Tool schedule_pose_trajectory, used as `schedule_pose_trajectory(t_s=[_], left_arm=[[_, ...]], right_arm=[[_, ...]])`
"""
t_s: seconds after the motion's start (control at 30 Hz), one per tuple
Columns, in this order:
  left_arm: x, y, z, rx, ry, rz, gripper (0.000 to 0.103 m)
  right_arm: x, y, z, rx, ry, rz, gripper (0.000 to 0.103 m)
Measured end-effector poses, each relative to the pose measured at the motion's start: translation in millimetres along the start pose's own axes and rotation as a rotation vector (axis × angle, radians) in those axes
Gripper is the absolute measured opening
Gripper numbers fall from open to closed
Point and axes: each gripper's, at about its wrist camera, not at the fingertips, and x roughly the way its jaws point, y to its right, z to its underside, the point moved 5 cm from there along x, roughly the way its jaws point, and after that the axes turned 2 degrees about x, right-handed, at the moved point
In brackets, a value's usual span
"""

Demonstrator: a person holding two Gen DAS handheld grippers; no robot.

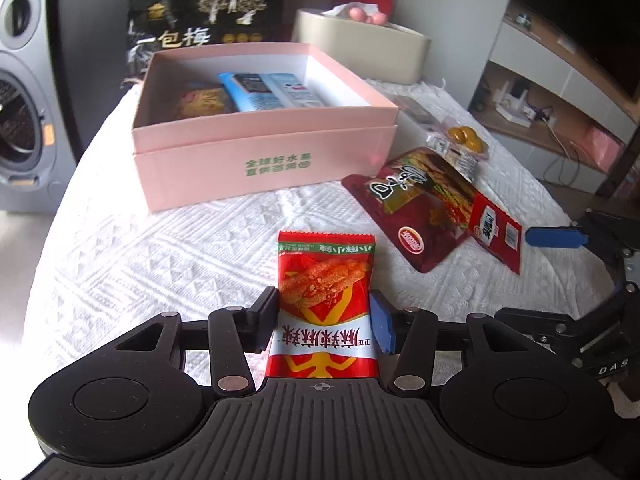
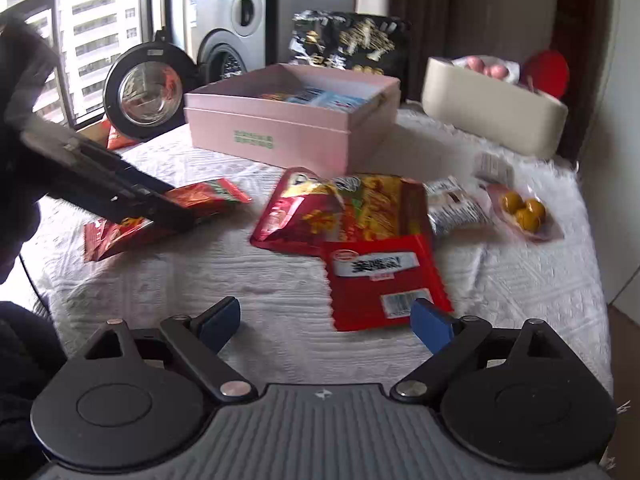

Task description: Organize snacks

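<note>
My left gripper is shut on a red snack packet, which lies low over the white cloth in front of the open pink box; the box holds blue and orange packets. The right wrist view shows the left gripper clamped on that packet. My right gripper is open and empty, just short of a small red packet that lies against a larger dark red bag. Both packets also show in the left wrist view.
A clear pack of yellow balls and a silver packet lie right of the bag. A beige tub and a black bag stand behind the box. A round magnifier stands at the left.
</note>
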Motion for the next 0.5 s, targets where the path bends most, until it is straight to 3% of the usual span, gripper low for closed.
schedule_pose_trajectory(t_s=[0.13, 0.23, 0.37, 0.4, 0.5], left_arm=[[-3.3, 8.1, 4.0, 0.035, -0.011, -0.006, 0.054], [-4.3, 10.6, 6.4, 0.048, -0.010, 0.000, 0.054], [-7.6, 7.0, 9.7, 0.010, 0.002, 0.014, 0.054], [-8.4, 7.1, 10.6, 0.005, 0.004, 0.014, 0.054], [-10.7, 9.1, 12.7, 0.009, 0.005, 0.009, 0.054]], right_arm=[[-1.3, 6.3, -10.1, 0.023, 0.046, 0.102, 0.093], [11.4, 20.2, -17.0, 0.015, 0.032, 0.133, 0.093], [31.7, 41.6, -15.3, 0.082, -0.049, 0.045, 0.093], [32.0, 44.4, -14.5, 0.103, -0.052, 0.026, 0.091], [25.1, 43.6, -14.0, 0.107, -0.047, 0.027, 0.071]])
